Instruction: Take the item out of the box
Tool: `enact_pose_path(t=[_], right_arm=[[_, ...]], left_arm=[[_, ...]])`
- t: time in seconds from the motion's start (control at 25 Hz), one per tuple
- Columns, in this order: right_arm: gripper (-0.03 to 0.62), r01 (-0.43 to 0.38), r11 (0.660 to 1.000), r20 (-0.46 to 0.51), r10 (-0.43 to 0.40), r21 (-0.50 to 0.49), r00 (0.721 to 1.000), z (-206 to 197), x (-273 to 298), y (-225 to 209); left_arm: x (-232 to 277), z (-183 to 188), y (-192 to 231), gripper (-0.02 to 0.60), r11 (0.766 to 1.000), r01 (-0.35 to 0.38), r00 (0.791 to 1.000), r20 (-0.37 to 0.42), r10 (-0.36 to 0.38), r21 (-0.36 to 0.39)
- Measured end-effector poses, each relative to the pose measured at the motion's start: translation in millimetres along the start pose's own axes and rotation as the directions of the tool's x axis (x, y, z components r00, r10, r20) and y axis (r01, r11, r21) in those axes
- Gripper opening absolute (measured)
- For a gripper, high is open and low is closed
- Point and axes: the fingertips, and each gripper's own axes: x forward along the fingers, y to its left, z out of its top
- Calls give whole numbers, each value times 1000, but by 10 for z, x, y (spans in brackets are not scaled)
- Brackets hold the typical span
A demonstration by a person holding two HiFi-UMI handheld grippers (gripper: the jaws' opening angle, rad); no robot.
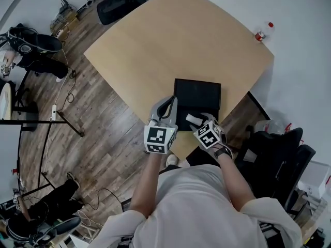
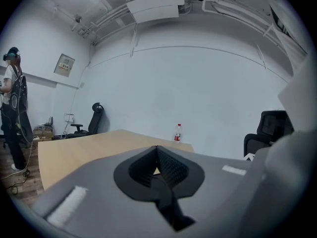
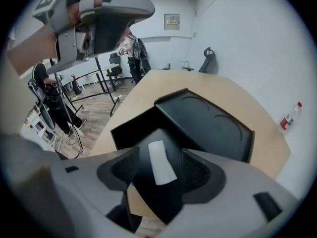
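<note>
A black box (image 1: 197,94) lies on the tan table (image 1: 170,40) near its front edge, just ahead of both grippers. In the right gripper view the box (image 3: 208,123) stands open, with a dark tray showing round hollows. A black item with a white strip (image 3: 159,163) stands between the wide-apart jaws of my right gripper (image 3: 158,168); I cannot see the pads press on it. In the head view that white strip (image 1: 192,119) shows at the right gripper (image 1: 194,119). My left gripper (image 1: 171,101) hovers at the box's left edge, shut and holding nothing (image 2: 157,155).
A small bottle with a red cap (image 1: 262,32) stands at the table's far right corner. Black office chairs (image 1: 276,149) crowd the right side and another (image 1: 116,1) sits beyond the table. A person (image 2: 12,108) stands at the far left by metal stands.
</note>
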Motion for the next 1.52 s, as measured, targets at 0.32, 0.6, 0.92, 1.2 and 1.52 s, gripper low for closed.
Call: enact_pose_path(t=[0.32, 0.6, 0.92, 1.2, 1.52], right_arm=[[250, -33, 999, -54, 33, 1, 998, -107, 191, -73], [250, -65, 998, -111, 63, -16, 992, -235, 406, -31], [249, -48, 997, -128, 40, -57, 991, -253, 538, -22], [247, -63, 996, -136, 54, -61, 989, -250, 577, 8], [153, -60, 996, -147, 50, -66, 988, -300, 567, -7]], left_arm=[[-20, -69, 139, 9, 999, -37, 999, -14, 37, -16], [-84, -144, 276, 9, 997, -69, 997, -25, 68, -24], [-154, -218, 389, 9, 994, -100, 994, -40, 99, -34], [-190, -227, 400, 9, 994, -108, 993, -50, 106, -32], [-191, -254, 400, 9, 993, -111, 993, -53, 110, -35]])
